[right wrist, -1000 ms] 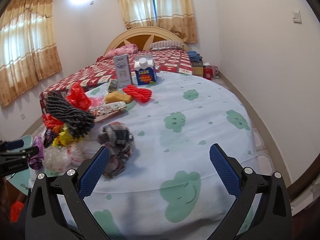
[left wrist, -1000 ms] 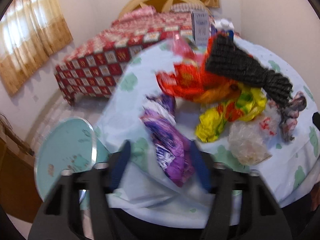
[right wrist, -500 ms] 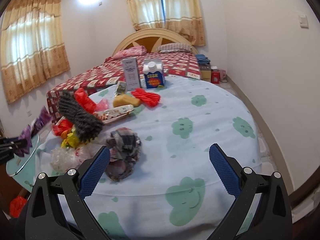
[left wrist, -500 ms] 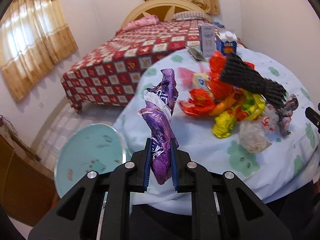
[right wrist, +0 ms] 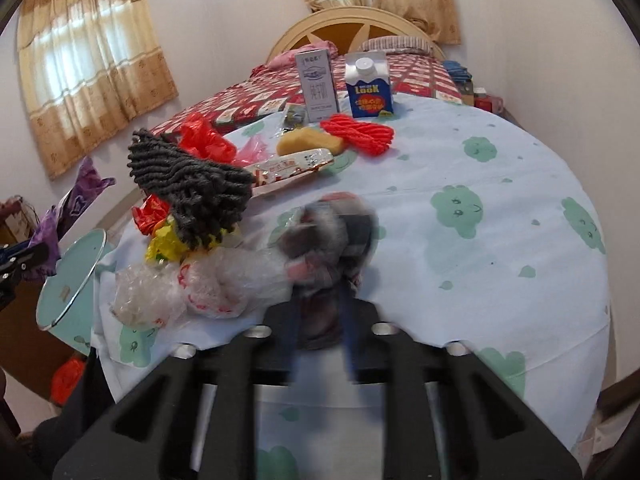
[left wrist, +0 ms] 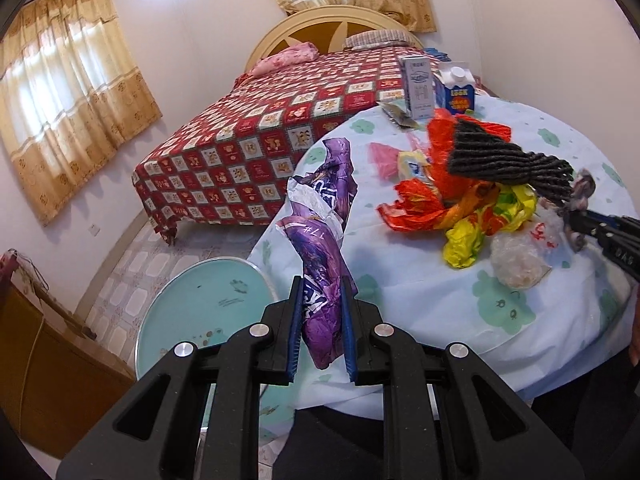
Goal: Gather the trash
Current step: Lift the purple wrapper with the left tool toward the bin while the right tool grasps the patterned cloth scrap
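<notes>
Purple wrapper (left wrist: 320, 280) sits clamped in the left gripper (left wrist: 322, 336), lifted above the table (left wrist: 420, 296); right gripper (right wrist: 320, 332) jaws are closing around a crumpled grey wrapper (right wrist: 332, 240) between them.

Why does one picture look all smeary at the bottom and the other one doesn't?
In the right wrist view, the right hand-held gripper and the grey crumpled wad between its closing jaws are motion-blurred, while the milk carton behind stays sharp. In the left wrist view, the left hand-held gripper and its purple wrapper look crisp.
</notes>
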`<state>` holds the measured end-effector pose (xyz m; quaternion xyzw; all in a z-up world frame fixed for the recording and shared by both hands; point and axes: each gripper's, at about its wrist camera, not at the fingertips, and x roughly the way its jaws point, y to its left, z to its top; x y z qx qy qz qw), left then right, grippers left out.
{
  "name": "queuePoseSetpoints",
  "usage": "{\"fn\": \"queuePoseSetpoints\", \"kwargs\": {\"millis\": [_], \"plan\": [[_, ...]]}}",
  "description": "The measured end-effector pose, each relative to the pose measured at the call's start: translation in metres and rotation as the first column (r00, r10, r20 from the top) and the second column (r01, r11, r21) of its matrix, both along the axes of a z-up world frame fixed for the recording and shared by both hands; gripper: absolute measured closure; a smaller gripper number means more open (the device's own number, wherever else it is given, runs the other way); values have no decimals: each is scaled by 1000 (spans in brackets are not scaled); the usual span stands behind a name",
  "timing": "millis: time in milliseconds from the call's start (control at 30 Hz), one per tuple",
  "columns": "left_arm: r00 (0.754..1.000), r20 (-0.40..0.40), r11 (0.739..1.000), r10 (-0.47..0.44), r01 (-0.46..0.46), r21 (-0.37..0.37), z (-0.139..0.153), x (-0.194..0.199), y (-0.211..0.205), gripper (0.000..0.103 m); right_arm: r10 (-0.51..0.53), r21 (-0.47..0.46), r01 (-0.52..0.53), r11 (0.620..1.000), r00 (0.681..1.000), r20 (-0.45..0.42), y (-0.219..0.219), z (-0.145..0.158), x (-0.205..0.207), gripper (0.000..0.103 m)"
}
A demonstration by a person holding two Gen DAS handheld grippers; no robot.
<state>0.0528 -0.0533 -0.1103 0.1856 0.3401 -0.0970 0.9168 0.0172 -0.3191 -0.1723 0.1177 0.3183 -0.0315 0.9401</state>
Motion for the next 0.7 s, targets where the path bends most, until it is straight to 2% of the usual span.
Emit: {"fn": "queuePoseSetpoints", "kwargs": {"millis": [300,467,700], "plan": [[995,21,994,101,-100,-42,19,6,42,86,-25,-48,31,998,992,124,-4,52,-16,96],[989,44,988,142,-139,-65,31,11,60,86,35,-91,-19,996,983,178,15,79,-9,96],[977,76,979,201,-196,-58,39,12,83,86,134,-147,-104,984,968,211,52,98,12,96]]}}
